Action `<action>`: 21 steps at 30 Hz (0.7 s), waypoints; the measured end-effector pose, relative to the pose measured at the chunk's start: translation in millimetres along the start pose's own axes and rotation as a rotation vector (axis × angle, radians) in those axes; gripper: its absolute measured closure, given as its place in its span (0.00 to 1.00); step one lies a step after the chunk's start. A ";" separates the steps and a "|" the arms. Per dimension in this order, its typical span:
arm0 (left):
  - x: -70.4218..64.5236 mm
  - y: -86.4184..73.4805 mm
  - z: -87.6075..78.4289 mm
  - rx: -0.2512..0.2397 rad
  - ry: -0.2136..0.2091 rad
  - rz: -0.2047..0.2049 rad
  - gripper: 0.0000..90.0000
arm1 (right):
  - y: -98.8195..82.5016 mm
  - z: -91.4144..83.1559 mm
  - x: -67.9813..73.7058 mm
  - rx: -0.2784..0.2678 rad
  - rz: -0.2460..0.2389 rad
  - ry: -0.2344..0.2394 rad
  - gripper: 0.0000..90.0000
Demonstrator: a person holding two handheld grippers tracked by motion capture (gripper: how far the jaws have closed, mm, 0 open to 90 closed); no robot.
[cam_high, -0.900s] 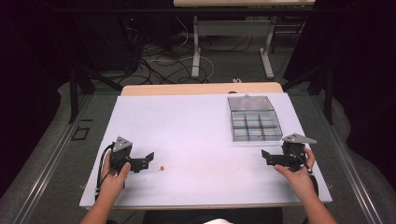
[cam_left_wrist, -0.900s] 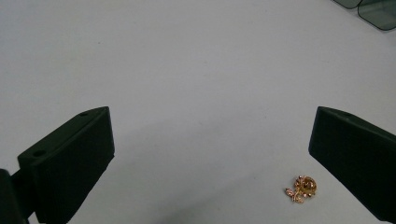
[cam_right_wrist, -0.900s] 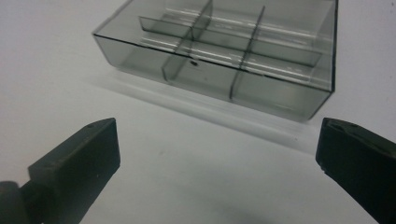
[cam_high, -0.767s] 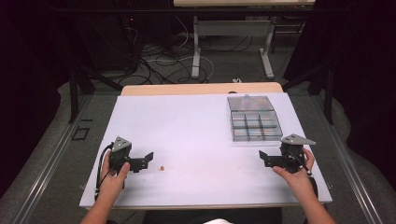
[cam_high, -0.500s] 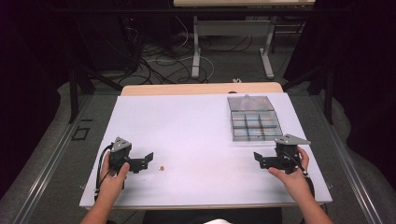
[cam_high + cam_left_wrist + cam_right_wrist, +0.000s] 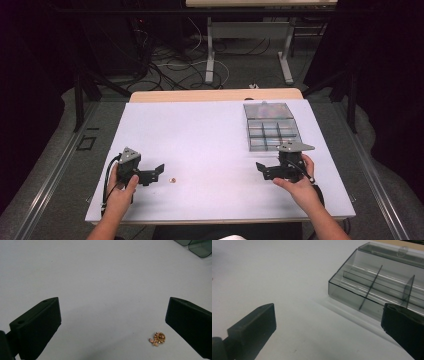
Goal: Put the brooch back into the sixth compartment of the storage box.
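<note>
A small gold trinket with a bit of chain [image 6: 172, 179] [image 6: 157, 338] lies on the white table [image 6: 210, 140], front left of centre. My left gripper [image 6: 159, 171] [image 6: 112, 327] stands open just left of it, jaws pointing right, the trinket lying near the right jaw. A clear divided plastic box [image 6: 272, 131] [image 6: 382, 287] with its lid open sits at the back right. My right gripper [image 6: 261, 170] [image 6: 329, 327] is open, low over the table just in front of the box, with nothing between its jaws.
The table's wooden far edge [image 6: 215, 95] runs behind the white top. Past it are desk legs and cables on the floor [image 6: 200, 55]. Metal rails [image 6: 380, 185] flank the table on both sides.
My right gripper has shifted left along the table, away from the right edge. The left gripper and the trinket have stayed put.
</note>
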State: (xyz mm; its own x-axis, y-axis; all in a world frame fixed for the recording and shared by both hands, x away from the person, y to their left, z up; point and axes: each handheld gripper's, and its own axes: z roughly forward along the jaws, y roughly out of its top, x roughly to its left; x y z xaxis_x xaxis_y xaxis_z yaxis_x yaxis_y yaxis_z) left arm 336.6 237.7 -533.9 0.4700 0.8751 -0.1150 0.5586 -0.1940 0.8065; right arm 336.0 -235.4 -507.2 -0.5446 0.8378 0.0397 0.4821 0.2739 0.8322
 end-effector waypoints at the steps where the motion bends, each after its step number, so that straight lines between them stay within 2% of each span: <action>1: -0.1 -0.2 0.3 -0.001 0.004 0.000 0.00 | 1.8 1.0 1.9 -0.001 -0.007 0.006 0.00; 3: -0.4 -0.5 0.9 0.001 0.004 -0.006 0.00 | 6.7 5.1 8.9 0.001 -0.029 0.026 0.00; 5: 0.2 -0.2 0.4 0.016 -0.006 -0.006 0.00 | 8.1 6.5 11.5 0.000 -0.034 0.027 0.00; 8: 0.0 -0.9 1.5 0.003 0.000 -0.008 0.00 | 12.0 10.3 18.5 -0.006 -0.047 0.039 0.00; 14: 1.0 -0.2 0.1 0.015 -0.010 -0.005 0.00 | 19.5 16.5 28.5 -0.018 -0.059 0.068 0.00; 20: 0.5 -0.5 0.4 0.012 -0.007 -0.010 0.00 | 26.1 23.0 39.7 -0.010 -0.074 0.099 0.00; 21: 0.6 -0.5 0.5 0.012 -0.008 -0.010 0.00 | 27.9 23.1 41.1 0.010 -0.083 0.104 0.00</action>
State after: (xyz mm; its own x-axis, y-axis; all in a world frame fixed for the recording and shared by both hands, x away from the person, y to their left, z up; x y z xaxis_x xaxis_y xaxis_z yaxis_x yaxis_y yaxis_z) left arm 336.9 238.1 -534.7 0.4696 0.8736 -0.1278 0.5714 -0.1903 0.7983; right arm 342.9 -182.4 -495.1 -0.6509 0.7587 0.0283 0.4387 0.3455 0.8295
